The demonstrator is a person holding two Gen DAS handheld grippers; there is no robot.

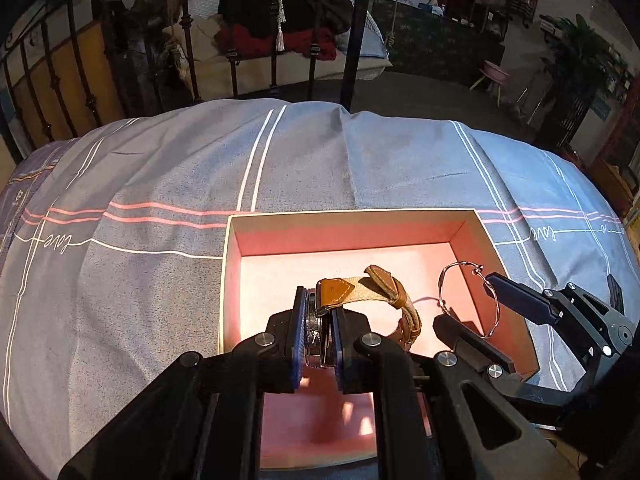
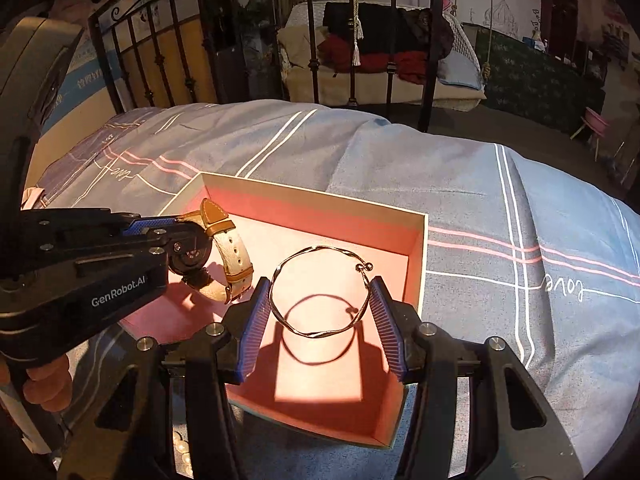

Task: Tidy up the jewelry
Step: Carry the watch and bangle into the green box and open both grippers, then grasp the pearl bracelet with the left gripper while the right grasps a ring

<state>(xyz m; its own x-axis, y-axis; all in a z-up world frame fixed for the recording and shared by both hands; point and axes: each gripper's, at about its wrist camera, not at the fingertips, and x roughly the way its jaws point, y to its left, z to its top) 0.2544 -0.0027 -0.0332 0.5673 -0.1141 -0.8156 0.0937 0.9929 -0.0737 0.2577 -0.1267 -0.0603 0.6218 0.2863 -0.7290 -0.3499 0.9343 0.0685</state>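
Open pink-lined box (image 2: 416, 248) on a blue-grey bedspread (image 1: 160, 184). Left tool (image 1: 317, 340) clenched on a wristwatch (image 1: 384, 296) with tan strap, held above the box floor. Right tool (image 2: 320, 320) grips a twisted silver bangle (image 2: 320, 292) between its pads, over the box's interior.

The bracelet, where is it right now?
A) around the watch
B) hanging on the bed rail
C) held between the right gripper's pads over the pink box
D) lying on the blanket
C: the bracelet sits clamped in the right gripper above the box.
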